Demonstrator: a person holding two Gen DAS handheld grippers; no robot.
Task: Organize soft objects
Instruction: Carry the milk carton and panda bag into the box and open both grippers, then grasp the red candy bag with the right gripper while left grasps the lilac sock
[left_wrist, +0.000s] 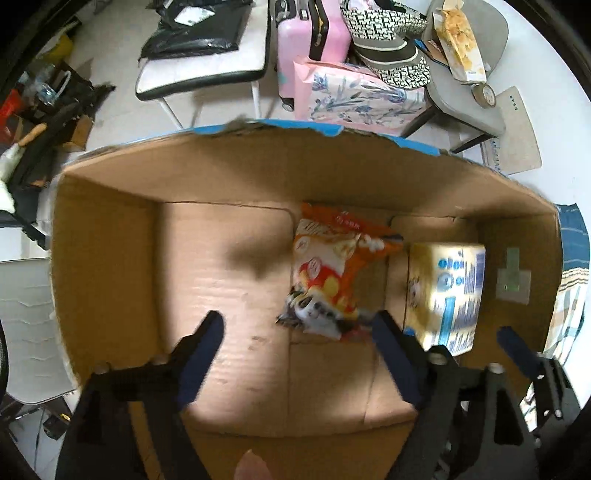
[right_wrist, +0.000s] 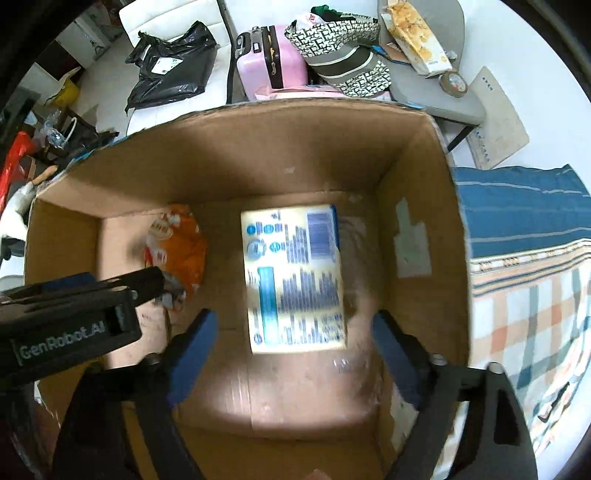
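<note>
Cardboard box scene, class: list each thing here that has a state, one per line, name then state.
cardboard box: open at the top, partly filled.
orange snack bag: lying crumpled on the box floor.
white pack: lying flat on the box floor, printed side up.
left gripper: open, holding nothing.
right gripper: open, holding nothing.
pink suitcase: upright, closed.

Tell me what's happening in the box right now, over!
Both tongs open, left and right, holding nothing. Orange snack bag and white pack lie in the cardboard box, side by side. Nothing blocking.
</note>
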